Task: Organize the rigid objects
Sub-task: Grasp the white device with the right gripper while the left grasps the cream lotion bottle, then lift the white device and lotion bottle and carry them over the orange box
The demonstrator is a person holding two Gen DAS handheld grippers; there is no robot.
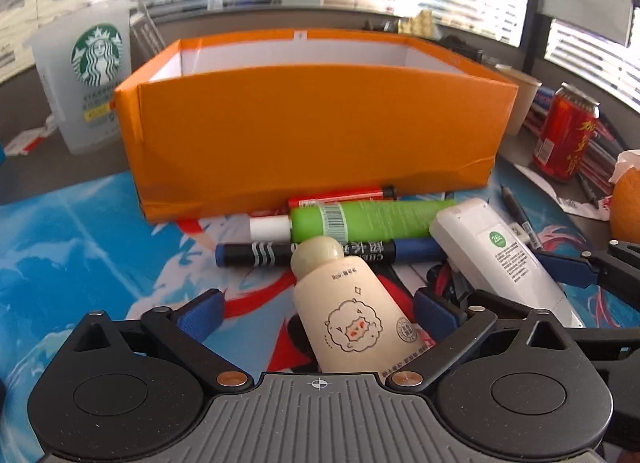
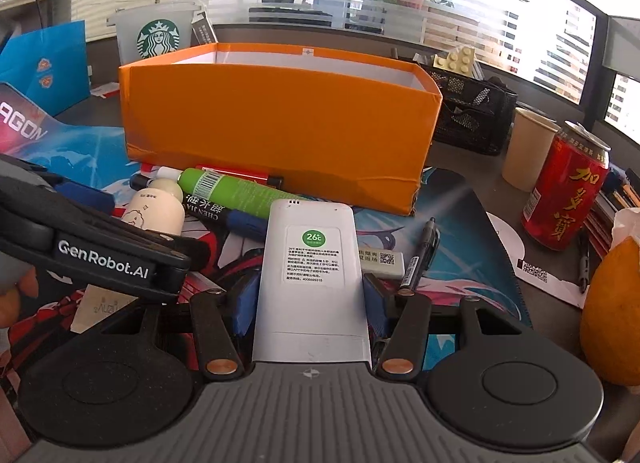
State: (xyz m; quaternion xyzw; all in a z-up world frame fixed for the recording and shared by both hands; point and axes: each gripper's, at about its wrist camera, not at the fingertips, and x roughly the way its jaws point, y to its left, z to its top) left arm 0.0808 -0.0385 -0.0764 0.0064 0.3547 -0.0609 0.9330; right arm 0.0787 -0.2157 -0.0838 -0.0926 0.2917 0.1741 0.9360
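Closest in the right wrist view, the right gripper (image 2: pixel 310 303) pinches a white remote control (image 2: pixel 310 263) by its long sides, both blue pads (image 2: pixel 245 309) flat against the casing, its back label facing up. In the left wrist view the left gripper (image 1: pixel 316 313) has its fingers spread wide around a cream lotion bottle (image 1: pixel 348 311) with a sheep drawing; the right pad sits just beside the bottle's wall, the left pad stands clear of it, so nothing is pinched.

Both things lie on a blue and red printed desk mat (image 1: pixel 80 247). Just beyond the bottle's round cap lies a dark blue marker (image 1: pixel 280 253), then a green tube (image 1: pixel 372 219) with a white cap, then a red lighter (image 1: pixel 340 196) against the near wall of an orange box (image 1: pixel 312 131), which stands open. To the right of the remote lie a white eraser (image 2: pixel 384 261) and a black pen (image 2: pixel 420 255).

Farther off, a Starbucks cup (image 1: pixel 92 83) stands left of the box; to the right stand a paper cup (image 2: pixel 528 149), a red drink can (image 2: pixel 564 191) and a black mesh organizer (image 2: pixel 472 111). An orange fruit (image 2: pixel 612 315) sits at the right edge.
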